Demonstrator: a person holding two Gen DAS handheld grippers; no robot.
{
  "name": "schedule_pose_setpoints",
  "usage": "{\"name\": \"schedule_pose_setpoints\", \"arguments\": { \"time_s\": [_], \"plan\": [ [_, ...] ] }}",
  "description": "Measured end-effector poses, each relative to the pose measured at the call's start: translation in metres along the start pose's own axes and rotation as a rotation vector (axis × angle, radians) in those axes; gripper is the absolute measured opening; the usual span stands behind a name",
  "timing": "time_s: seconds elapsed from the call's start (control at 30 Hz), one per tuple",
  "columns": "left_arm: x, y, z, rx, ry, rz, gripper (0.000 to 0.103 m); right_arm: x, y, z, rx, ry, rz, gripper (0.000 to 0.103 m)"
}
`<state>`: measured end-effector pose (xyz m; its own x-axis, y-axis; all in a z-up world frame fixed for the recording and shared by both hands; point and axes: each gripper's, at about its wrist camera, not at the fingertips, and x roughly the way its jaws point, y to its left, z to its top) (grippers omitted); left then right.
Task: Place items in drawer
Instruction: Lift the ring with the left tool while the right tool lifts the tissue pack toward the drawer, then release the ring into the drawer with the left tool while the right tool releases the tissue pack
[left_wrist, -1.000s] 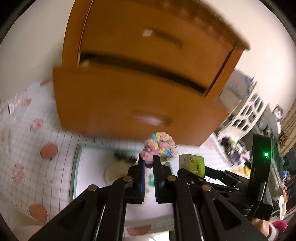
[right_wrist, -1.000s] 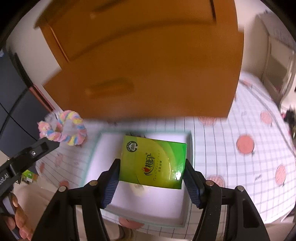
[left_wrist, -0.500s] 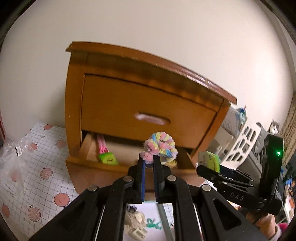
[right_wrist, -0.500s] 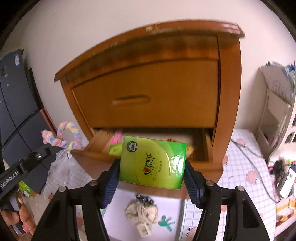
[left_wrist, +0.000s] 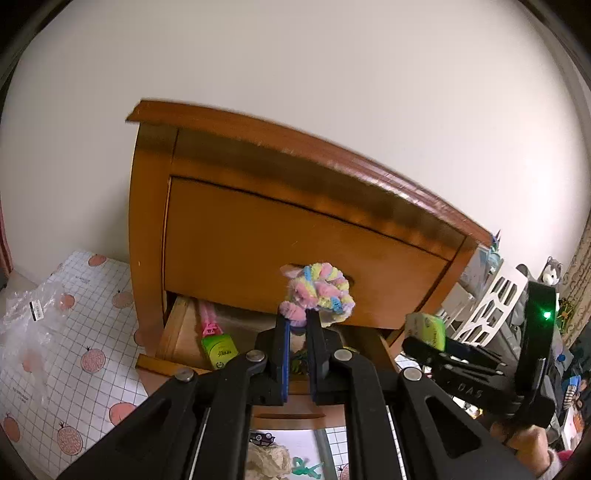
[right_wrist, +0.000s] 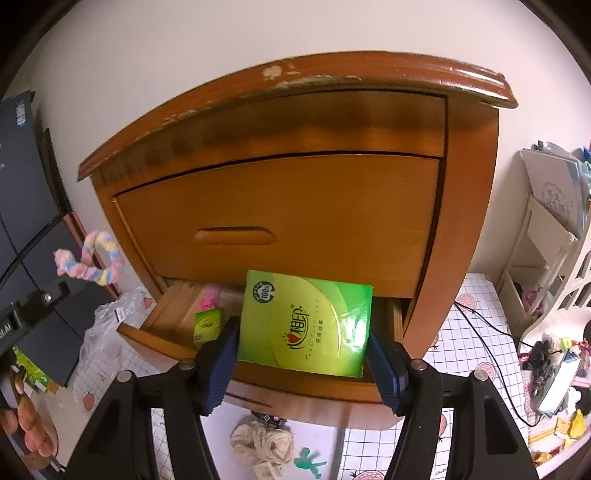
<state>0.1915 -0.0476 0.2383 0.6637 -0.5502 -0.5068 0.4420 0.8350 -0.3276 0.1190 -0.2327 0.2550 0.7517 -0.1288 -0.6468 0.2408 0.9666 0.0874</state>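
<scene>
My left gripper (left_wrist: 298, 325) is shut on a pastel fuzzy ring (left_wrist: 321, 291), held up in front of the wooden nightstand (left_wrist: 295, 221). The ring (right_wrist: 92, 258) also shows at the left of the right wrist view. My right gripper (right_wrist: 301, 343) is shut on a green tissue pack (right_wrist: 304, 323), just before the open lower drawer (right_wrist: 162, 343). That pack (left_wrist: 424, 328) appears to the right in the left wrist view. Inside the drawer lie a small green pack (left_wrist: 218, 349) and a pink item (left_wrist: 208, 321). The upper drawer (right_wrist: 277, 221) is closed.
A white tray (right_wrist: 221, 424) below the drawer holds a beige yarn bundle (right_wrist: 262, 441) and a small green figure (right_wrist: 308, 459). A clear plastic bag (left_wrist: 26, 325) lies left on the gridded cloth. A white shelf (right_wrist: 546, 258) and clutter stand at the right.
Both grippers have risen from over the tray to the level of the open lower drawer and moved closer to it. Each still holds its item.
</scene>
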Motion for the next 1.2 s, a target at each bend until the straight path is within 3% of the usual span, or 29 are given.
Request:
{"name": "schedule_pose_setpoints", "arguments": {
  "time_s": [0.4, 0.77, 0.83, 0.9, 0.93, 1.2],
  "plan": [
    [0.059, 0.029, -0.023, -0.051, 0.144, 0.068, 0.007, 0.050, -0.018, -0.005, 0.006, 0.123, -0.063, 0.068],
    [0.078, 0.034, -0.030, -0.088, 0.175, 0.095, 0.008, 0.071, -0.020, -0.009, 0.021, 0.156, -0.076, 0.068],
    [0.077, 0.033, -0.030, -0.081, 0.180, 0.108, 0.013, 0.072, -0.019, -0.009, 0.024, 0.156, -0.065, 0.069],
    [0.078, 0.033, -0.030, -0.080, 0.187, 0.108, 0.033, 0.074, -0.019, -0.009, 0.032, 0.160, -0.049, 0.070],
    [0.078, 0.033, -0.031, -0.078, 0.183, 0.111, 0.038, 0.071, -0.022, -0.008, 0.036, 0.161, -0.043, 0.073],
    [0.079, 0.037, -0.033, -0.094, 0.192, 0.143, 0.056, 0.073, -0.021, -0.011, 0.030, 0.166, -0.040, 0.081]
  ]
}}
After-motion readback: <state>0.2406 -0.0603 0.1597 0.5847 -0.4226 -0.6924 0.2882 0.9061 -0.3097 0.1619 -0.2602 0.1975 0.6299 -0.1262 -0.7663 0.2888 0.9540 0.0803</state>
